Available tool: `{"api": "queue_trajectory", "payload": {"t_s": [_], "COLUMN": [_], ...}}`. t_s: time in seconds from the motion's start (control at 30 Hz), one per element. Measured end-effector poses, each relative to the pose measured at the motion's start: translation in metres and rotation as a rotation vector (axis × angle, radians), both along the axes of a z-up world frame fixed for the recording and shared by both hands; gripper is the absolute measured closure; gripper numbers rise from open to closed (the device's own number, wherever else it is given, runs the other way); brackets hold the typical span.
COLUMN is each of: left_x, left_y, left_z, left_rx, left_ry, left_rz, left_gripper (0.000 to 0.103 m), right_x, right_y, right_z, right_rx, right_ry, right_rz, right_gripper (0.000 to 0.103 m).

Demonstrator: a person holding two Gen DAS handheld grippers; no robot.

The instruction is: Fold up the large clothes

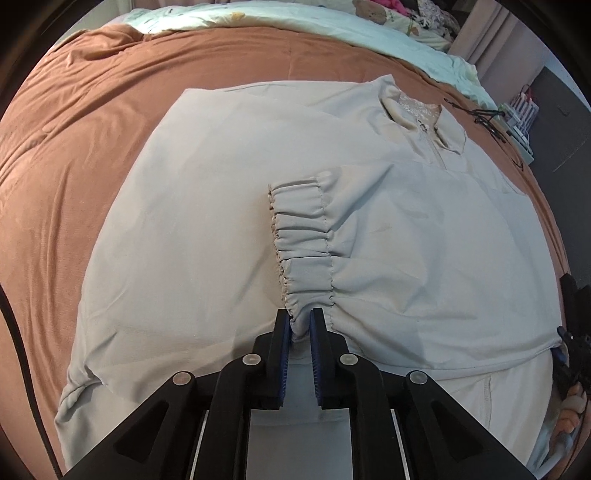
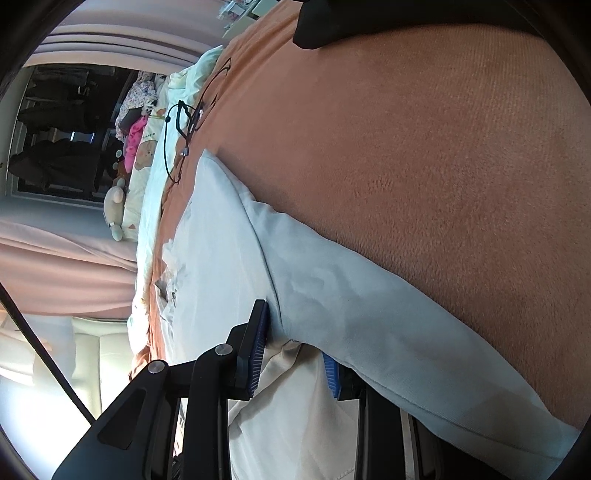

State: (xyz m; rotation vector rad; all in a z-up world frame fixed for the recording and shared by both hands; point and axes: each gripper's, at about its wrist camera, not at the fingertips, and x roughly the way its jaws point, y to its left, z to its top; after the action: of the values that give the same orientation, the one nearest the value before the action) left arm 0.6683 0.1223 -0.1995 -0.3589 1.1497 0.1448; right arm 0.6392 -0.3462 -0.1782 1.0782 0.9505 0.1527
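A large beige zip-neck sweatshirt [image 1: 207, 229] lies spread on the brown bedspread [image 1: 85, 122], its collar [image 1: 417, 110] at the far right. The right side is folded over the body, its gathered elastic hem [image 1: 303, 243] running down the middle. My left gripper [image 1: 300, 325] is shut on the near end of that hem. My right gripper [image 2: 295, 347], rolled sideways, has the garment's folded edge [image 2: 332, 295] between its blue pads [image 2: 258, 350]; it also shows at the right edge of the left wrist view [image 1: 569, 350].
A pale green printed quilt [image 1: 258, 14] lies along the far side of the bed. A black cable [image 1: 484, 118] lies on the bedspread beyond the collar. A bedside unit with small items [image 1: 521, 118] stands at the far right. Curtains and a dark window [image 2: 62, 133] show in the right wrist view.
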Motion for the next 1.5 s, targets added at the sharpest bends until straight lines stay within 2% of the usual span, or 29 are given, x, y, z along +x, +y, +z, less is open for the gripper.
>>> {"api": "queue_trajectory", "payload": {"t_s": [0.07, 0.13, 0.17, 0.2, 0.27, 0.33, 0.37, 0.5, 0.67, 0.93, 1.03, 1.1, 1.2, 1.27, 1.5], "left_x": [-0.005, -0.011, -0.017, -0.022, -0.033, -0.049, -0.058, -0.092, -0.135, -0.199, -0.218, -0.232, -0.258, -0.272, -0.327], "left_y": [0.001, 0.002, 0.004, 0.006, 0.009, 0.012, 0.012, 0.017, 0.020, 0.024, 0.024, 0.025, 0.024, 0.028, 0.047], "left_z": [0.004, 0.009, 0.013, 0.018, 0.028, 0.044, 0.052, 0.078, 0.105, 0.123, 0.122, 0.121, 0.120, 0.116, 0.086], "left_rx": [-0.007, -0.024, -0.044, -0.062, -0.080, -0.084, -0.083, -0.101, -0.076, -0.032, -0.026, -0.049, -0.011, -0.022, -0.056], "left_ry": [-0.003, -0.013, -0.019, -0.025, -0.040, -0.083, -0.100, -0.146, -0.193, -0.260, -0.270, -0.269, -0.283, -0.279, -0.244], "left_rz": [-0.003, -0.010, -0.014, -0.017, -0.016, -0.015, -0.016, -0.024, -0.033, -0.008, -0.009, -0.017, -0.020, -0.008, 0.055], "left_gripper": [0.086, 0.086, 0.084, 0.081, 0.051, 0.038, 0.035, 0.035, 0.035, 0.028, 0.028, 0.028, 0.028, 0.028, 0.028], "right_x": [-0.001, -0.003, -0.005, -0.007, -0.013, -0.021, -0.026, -0.048, -0.079, -0.130, -0.150, -0.165, -0.183, -0.193, -0.221], "right_y": [0.001, 0.001, 0.002, 0.002, 0.005, 0.008, 0.009, 0.010, 0.004, -0.003, -0.004, -0.004, -0.001, 0.000, -0.007], "right_z": [0.002, 0.006, 0.010, 0.014, 0.023, 0.032, 0.036, 0.053, 0.071, 0.107, 0.117, 0.123, 0.126, 0.125, 0.107], "right_rx": [-0.002, 0.003, 0.000, -0.007, -0.021, -0.046, -0.063, -0.157, -0.225, -0.425, -0.479, -0.534, -0.583, -0.608, -0.616], "right_ry": [0.013, 0.017, 0.013, 0.007, -0.019, -0.049, -0.063, -0.121, -0.172, -0.269, -0.309, -0.340, -0.364, -0.375, -0.347], "right_rz": [0.006, 0.017, 0.024, 0.028, 0.040, 0.071, 0.089, 0.132, 0.157, 0.233, 0.234, 0.243, 0.258, 0.276, 0.334], "right_gripper": [0.078, 0.073, 0.061, 0.045, 0.037, 0.037, 0.037, 0.037, 0.037, 0.037, 0.037, 0.037, 0.037, 0.037, 0.037]}}
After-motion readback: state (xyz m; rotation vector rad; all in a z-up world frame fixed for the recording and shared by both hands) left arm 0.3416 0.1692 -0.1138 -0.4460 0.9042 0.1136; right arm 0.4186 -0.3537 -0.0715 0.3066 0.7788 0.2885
